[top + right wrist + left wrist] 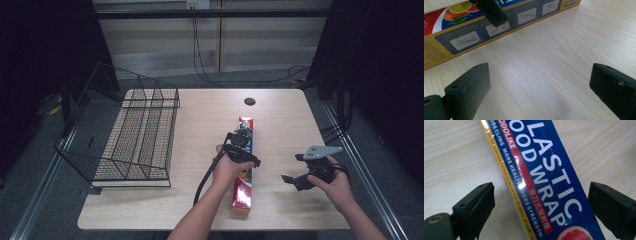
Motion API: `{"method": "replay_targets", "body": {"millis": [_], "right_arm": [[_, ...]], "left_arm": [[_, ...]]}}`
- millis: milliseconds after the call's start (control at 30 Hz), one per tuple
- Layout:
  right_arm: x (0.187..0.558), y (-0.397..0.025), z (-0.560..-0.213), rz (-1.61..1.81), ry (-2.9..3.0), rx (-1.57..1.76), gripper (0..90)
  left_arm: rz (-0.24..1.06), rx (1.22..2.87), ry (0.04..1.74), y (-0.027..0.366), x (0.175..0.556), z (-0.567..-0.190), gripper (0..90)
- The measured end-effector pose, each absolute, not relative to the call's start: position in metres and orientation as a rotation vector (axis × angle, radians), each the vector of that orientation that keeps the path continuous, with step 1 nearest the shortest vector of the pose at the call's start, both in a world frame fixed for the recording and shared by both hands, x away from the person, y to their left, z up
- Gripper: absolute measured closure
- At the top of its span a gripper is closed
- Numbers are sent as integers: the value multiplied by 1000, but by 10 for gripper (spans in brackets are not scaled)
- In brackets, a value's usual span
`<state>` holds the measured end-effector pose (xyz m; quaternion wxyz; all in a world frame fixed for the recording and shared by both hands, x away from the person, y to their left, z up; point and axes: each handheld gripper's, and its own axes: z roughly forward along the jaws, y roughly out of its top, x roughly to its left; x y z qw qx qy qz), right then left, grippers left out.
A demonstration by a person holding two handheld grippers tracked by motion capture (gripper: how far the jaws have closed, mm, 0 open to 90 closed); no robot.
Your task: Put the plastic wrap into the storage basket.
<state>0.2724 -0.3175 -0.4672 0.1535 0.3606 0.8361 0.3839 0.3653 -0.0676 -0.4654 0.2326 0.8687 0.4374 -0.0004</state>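
Note:
A long plastic food wrap box (243,187) lies lengthwise on the wooden table (280,120), running from the middle toward the front edge. My left gripper (242,142) hovers right over its middle. In the left gripper view the box (541,177) lies between the two wide-apart jaws, which are open and do not touch it. My right gripper (294,169) is to the right of the box, low over bare wood, open with nothing between its jaws. The right gripper view has the box's side panel (474,37) at the top left, with a jaw of the other gripper in front of it.
A black wire basket (131,137) stands on the table's left part, its tall back leaning out past the left edge. A small dark hole (249,101) sits near the table's far edge. Bare wood lies between the box and my right gripper.

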Motion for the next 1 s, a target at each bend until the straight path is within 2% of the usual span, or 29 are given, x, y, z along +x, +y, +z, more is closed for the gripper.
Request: {"method": "replay_targets", "body": {"millis": [200,400,633,1000], "right_arm": [[272,-317,-466,1103,2392,1034,28],[272,-318,-465,1114,2383,1035,28],[272,-319,-465,1121,2382,1032,27],[273,-319,-465,1127,2379,1029,27]], "left_arm": [[-57,2373,1235,-68,368,-469,155],[-19,2430,1254,-73,366,-463,230],[59,2552,1146,-61,364,-450,429],[-33,2587,1150,-40,371,-432,441]]}}
